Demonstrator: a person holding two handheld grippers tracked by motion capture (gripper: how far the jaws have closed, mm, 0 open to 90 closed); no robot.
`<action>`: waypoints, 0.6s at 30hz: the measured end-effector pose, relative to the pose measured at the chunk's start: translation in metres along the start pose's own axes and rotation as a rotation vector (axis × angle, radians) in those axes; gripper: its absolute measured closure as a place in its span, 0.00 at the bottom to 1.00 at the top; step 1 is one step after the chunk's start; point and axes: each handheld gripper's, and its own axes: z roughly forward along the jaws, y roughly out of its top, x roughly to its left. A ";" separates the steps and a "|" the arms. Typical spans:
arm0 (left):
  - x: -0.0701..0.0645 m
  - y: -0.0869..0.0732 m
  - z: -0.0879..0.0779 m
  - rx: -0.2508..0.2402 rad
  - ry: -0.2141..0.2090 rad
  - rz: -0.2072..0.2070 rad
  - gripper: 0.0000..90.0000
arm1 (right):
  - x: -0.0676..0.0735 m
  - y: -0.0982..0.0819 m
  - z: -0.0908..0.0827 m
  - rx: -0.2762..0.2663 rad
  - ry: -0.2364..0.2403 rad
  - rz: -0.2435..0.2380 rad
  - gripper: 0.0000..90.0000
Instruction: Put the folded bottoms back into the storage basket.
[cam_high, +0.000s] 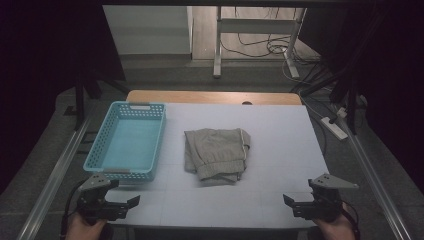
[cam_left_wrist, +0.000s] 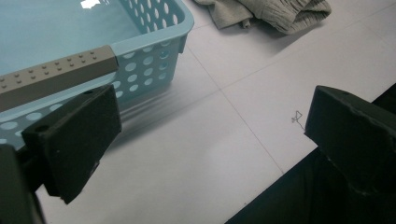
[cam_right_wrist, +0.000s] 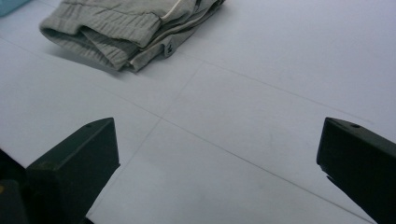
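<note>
**Both hand-held grippers wide apart, nothing held**

On my left, the left hand-held gripper sits at the near left corner of the bench, its jaws spread wide with nothing between them; in the left gripper view its left jaw stands just in front of the basket's near wall, and I cannot tell whether it touches.

One light-blue basket, perforated, with nothing inside, stands on the left half of the bench.

One folded grey-beige garment lies near the middle, just right of the basket and apart from it.

At the near right corner, the right hand-held gripper has its jaws fully apart over bare bench, touching nothing.
</note>
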 end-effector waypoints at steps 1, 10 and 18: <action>0.000 0.000 0.000 0.000 0.000 0.000 0.04 | -0.002 0.000 0.000 -0.003 0.014 0.016 0.00; -0.002 0.001 0.001 0.018 0.002 0.023 0.05 | -0.008 0.000 0.001 0.010 0.061 0.059 0.00; 0.002 0.001 0.001 0.019 -0.019 -0.014 0.03 | -0.008 0.001 0.003 0.028 0.070 0.053 0.00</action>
